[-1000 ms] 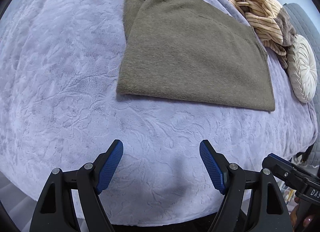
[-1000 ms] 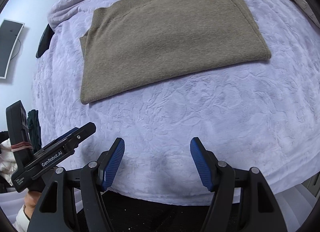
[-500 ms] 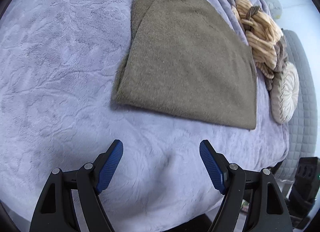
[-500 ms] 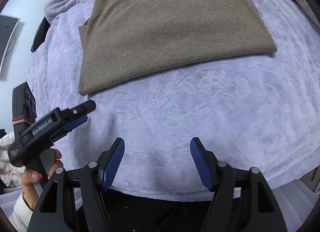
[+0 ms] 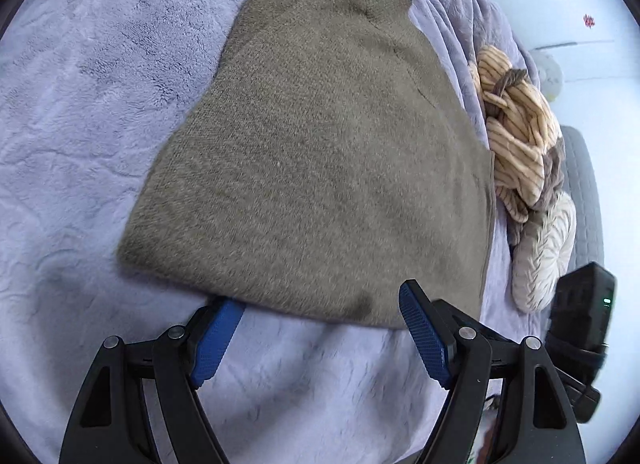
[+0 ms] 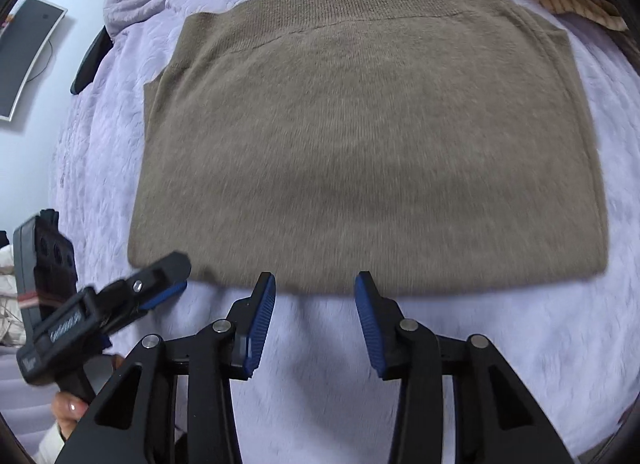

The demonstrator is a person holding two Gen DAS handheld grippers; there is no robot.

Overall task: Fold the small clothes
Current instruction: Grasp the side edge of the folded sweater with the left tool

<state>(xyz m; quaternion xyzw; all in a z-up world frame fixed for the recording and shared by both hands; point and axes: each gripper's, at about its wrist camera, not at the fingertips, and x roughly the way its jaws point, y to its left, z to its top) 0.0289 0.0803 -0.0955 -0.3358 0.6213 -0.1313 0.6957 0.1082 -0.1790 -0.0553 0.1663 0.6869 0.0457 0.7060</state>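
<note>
An olive-brown knit sweater lies folded flat on a lavender blanket. My left gripper is open at the sweater's near edge. Its left fingertip is tucked under the edge, and its right fingertip stands over the edge's corner. In the right wrist view the sweater fills the middle. My right gripper has its jaws closing, with both tips at the near edge. No cloth is pinched between its pads. The left gripper shows at lower left, held by a hand.
A striped beige garment and a round pleated cream cushion lie on the bed beyond the sweater's far side. A grey quilted surface is behind them. A monitor hangs on the wall, and a black object sits at the blanket's edge.
Both grippers came down and forward from bare blanket to the sweater's near edge. The right jaws have narrowed. The left gripper rolled, and its left tip is under the edge.
</note>
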